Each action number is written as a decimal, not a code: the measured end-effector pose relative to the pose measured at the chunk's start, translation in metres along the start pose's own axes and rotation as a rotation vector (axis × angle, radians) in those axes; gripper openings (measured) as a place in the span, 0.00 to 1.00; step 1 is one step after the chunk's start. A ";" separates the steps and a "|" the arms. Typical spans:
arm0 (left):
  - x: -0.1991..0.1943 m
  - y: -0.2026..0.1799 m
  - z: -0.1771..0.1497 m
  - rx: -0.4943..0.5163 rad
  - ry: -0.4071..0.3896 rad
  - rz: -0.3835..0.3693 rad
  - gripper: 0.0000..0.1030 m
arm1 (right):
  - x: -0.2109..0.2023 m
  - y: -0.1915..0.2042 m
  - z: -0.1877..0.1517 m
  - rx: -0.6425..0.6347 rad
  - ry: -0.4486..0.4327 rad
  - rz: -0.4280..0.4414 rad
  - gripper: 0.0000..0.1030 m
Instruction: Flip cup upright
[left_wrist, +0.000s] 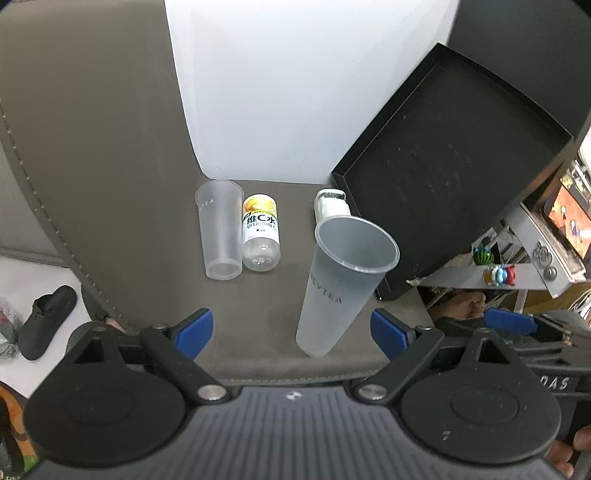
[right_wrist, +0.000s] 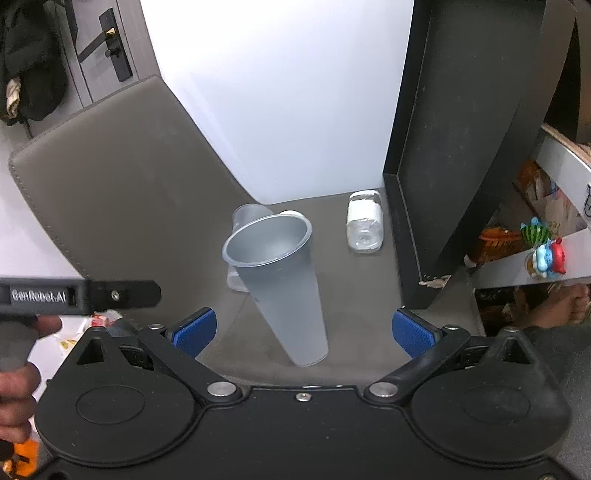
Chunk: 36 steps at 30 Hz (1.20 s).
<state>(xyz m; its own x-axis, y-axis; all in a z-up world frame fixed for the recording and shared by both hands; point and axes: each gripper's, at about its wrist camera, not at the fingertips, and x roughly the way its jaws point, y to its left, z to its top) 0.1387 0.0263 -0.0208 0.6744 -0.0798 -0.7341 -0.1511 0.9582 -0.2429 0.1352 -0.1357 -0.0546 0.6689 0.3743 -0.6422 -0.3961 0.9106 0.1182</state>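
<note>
Cup (left_wrist: 341, 280): stood upright on grey surface (left_wrist: 258, 302), mouth up.
Left tongs (left_wrist: 291, 328): released, holding nothing.
Right tongs (right_wrist: 304, 328): released, holding nothing.

Frosted translucent grey on the cup (left_wrist: 341, 284) with dark lettering; yellow-and-white label on the bottle (left_wrist: 260, 232). Blue pads (right_wrist: 194, 332), black tray (left_wrist: 454, 158), taupe leather seat (left_wrist: 147, 184) with pale stitching.
</note>
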 end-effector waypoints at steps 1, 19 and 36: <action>-0.002 -0.001 -0.002 0.002 0.000 0.002 0.89 | -0.002 0.000 0.000 0.002 0.001 0.007 1.00; -0.025 -0.010 -0.017 0.036 0.015 0.009 0.89 | -0.023 -0.002 -0.002 0.030 0.034 0.011 1.00; -0.039 -0.016 -0.023 0.058 0.016 0.016 0.89 | -0.035 0.001 -0.006 0.024 0.037 0.021 1.00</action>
<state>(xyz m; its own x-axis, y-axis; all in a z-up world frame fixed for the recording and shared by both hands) 0.0982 0.0082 -0.0031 0.6602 -0.0688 -0.7479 -0.1188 0.9737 -0.1944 0.1083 -0.1491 -0.0366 0.6371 0.3869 -0.6667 -0.3944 0.9067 0.1494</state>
